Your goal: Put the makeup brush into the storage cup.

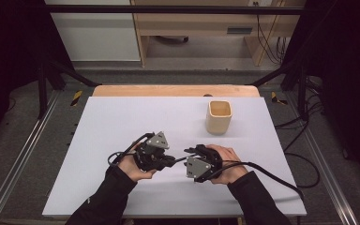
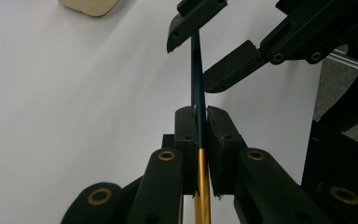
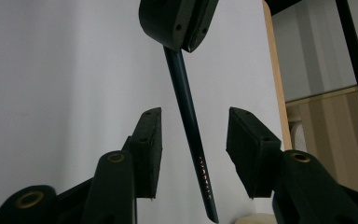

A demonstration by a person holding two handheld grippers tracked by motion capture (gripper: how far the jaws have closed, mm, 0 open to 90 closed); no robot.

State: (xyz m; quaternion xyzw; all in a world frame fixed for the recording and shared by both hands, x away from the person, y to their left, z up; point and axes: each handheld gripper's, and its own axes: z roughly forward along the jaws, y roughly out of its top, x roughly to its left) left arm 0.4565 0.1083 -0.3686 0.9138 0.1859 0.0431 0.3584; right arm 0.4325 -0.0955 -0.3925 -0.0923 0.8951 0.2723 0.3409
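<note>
Here the left gripper [image 2: 200, 135] clamps the pencil [image 2: 197, 74] between the right gripper's [image 3: 193, 149] parted, untouching jaws.

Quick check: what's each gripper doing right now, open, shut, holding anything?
Left gripper: shut on the dark pencil.
Right gripper: open, jaws either side of the pencil, pads not touching it.

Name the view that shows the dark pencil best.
Right gripper view: the pencil runs bare between the open right tongs. Left gripper view shows it clamped in the left tongs; in the high view it's too small.
</note>
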